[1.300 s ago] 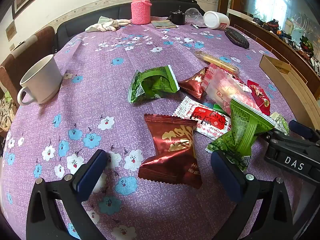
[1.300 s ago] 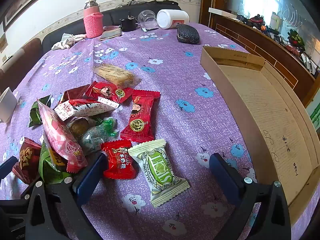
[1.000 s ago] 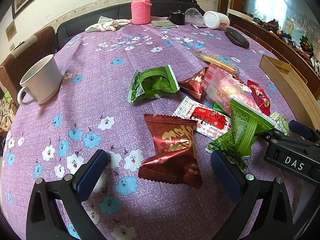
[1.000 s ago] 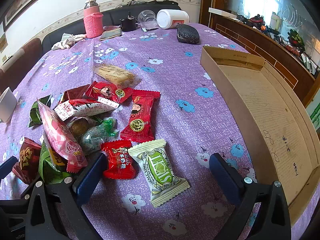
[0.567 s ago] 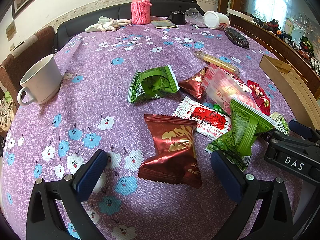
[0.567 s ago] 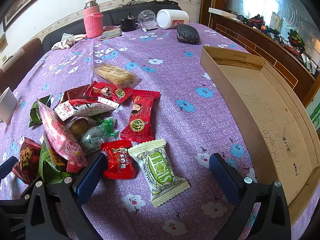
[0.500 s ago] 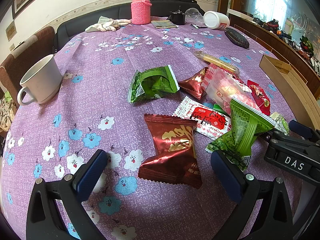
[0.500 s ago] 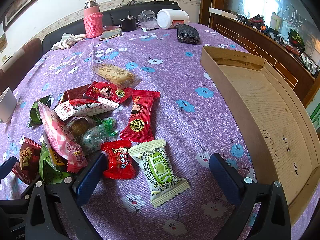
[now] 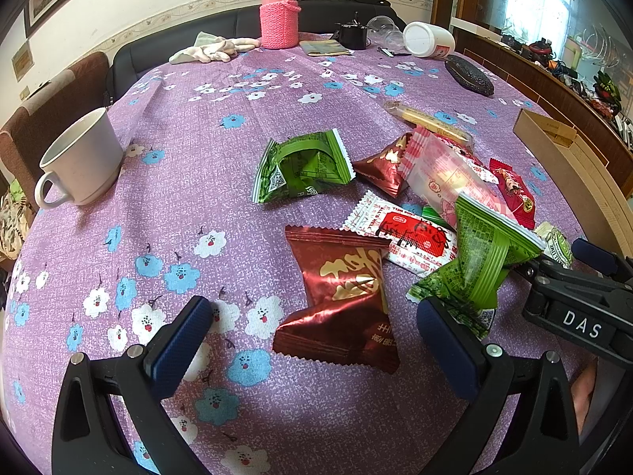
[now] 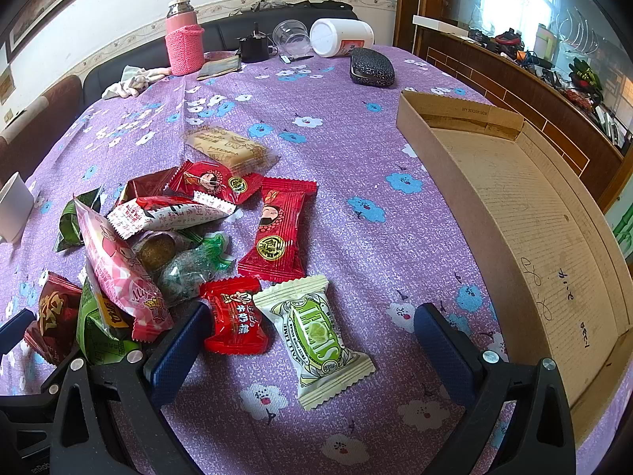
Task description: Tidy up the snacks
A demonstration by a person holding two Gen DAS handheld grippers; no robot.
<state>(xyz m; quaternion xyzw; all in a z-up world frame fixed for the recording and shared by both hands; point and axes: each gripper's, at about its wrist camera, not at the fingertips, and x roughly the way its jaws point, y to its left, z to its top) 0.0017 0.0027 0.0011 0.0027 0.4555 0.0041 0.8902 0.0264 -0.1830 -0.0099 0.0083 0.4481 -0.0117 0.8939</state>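
A pile of wrapped snacks lies on the purple flowered tablecloth. My left gripper [image 9: 312,336] is open and empty, with a dark red packet [image 9: 340,301] between its fingers and a green packet [image 9: 478,265] by its right finger. A second green packet [image 9: 302,166] lies farther off. My right gripper [image 10: 312,348] is open and empty, with a cream and green packet [image 10: 314,330] and a small red packet [image 10: 235,316] between its fingers. A long red packet [image 10: 279,229] lies beyond. An empty cardboard box [image 10: 526,213] stands to the right.
A white mug [image 9: 79,158] stands at the left. A pink bottle [image 9: 279,12], a white cloth [image 9: 213,49], a white jar [image 9: 429,39] and a dark case [image 9: 469,75] are at the far edge. The box's wall [image 9: 569,174] shows at the right.
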